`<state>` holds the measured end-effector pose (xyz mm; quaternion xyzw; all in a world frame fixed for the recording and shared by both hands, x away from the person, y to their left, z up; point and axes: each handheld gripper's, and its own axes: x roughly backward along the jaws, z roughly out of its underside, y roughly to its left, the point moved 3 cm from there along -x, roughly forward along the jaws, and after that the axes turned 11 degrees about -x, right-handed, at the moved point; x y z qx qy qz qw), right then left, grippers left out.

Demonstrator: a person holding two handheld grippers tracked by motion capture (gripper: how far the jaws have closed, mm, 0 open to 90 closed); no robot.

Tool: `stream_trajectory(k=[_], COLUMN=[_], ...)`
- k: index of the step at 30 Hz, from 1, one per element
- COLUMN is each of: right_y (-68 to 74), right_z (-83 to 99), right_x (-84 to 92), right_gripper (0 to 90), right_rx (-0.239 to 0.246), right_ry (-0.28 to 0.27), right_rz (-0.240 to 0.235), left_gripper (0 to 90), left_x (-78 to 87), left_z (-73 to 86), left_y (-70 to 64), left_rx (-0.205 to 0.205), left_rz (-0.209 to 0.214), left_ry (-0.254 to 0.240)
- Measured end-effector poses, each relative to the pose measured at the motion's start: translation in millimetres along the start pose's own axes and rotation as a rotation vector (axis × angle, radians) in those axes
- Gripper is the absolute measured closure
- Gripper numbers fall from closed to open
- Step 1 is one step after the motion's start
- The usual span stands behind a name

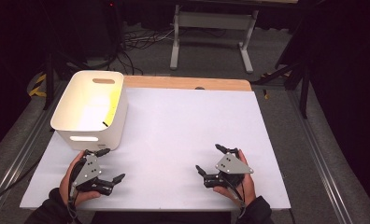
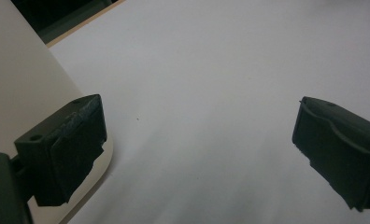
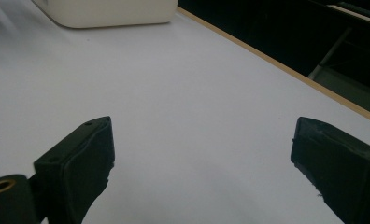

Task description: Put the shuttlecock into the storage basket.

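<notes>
Nothing is held: both tongs, left and right, are spread apart near the bin; work is judged unstarted.

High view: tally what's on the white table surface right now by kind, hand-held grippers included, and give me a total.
White bin: 1
Hand-held grippers: 2, the left hand-held gripper next to the bin, the right hand-held gripper apart from it, both with jaws open and nothing between them
Total: 3
</notes>
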<state>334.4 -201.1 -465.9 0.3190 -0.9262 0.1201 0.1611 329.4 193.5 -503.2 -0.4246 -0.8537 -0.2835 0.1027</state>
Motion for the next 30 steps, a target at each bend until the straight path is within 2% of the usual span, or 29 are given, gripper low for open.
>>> stream_trajectory(k=[8, 21, 30], right_y=[1.9, 2.8, 2.1], right_z=[0.8, 2.1, 3.3], right_x=[-2.2, -3.5, -5.4], right_gripper=[7.2, 7.4, 7.4], right_rx=[0.004, 0.011, 0.009], right_ry=[0.011, 0.019, 0.024], right_rz=[-0.001, -0.01, -0.017], left_gripper=[3.8, 4.0, 4.2], left_x=[2.2, -1.7, -6.0], left_z=[-1.0, -0.9, -0.1], left_y=[0.9, 1.3, 2.2], left_rx=[0.002, -0.001, 0.015], left_rz=[0.001, 0.002, 0.009], left_ry=[-0.013, -0.003, 0.0])
